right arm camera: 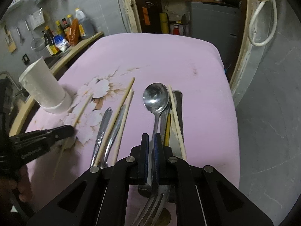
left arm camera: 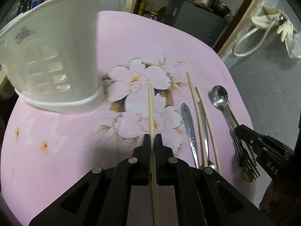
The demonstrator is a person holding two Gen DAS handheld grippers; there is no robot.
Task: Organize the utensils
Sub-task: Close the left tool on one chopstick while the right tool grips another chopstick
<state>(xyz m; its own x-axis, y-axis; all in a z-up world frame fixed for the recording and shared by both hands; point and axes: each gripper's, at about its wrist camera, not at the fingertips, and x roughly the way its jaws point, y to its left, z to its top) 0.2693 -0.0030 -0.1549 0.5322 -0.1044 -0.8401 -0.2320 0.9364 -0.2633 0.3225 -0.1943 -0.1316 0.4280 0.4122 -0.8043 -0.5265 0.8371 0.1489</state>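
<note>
My left gripper (left arm camera: 152,137) is shut on a wooden chopstick (left arm camera: 150,103), which runs forward from between the pads over the pink floral table (left arm camera: 131,37). A white slotted utensil holder (left arm camera: 56,66) stands close ahead to the left. My right gripper (right arm camera: 151,137) is shut on the handle of a steel spoon (right arm camera: 155,98), above a fork (right arm camera: 148,211) and other cutlery lying beneath it. In the right wrist view the left gripper (right arm camera: 71,130) shows at the left with its chopstick (right arm camera: 82,109), near the holder (right arm camera: 45,90).
Two loose chopsticks (right arm camera: 116,118) lie across metal cutlery handles (right arm camera: 102,130) in the middle of the table (right arm camera: 169,56). Another chopstick (right arm camera: 175,120) lies right of the spoon. Bottles (right arm camera: 62,35) crowd a counter at the back left. A grey wall stands past the table's right edge.
</note>
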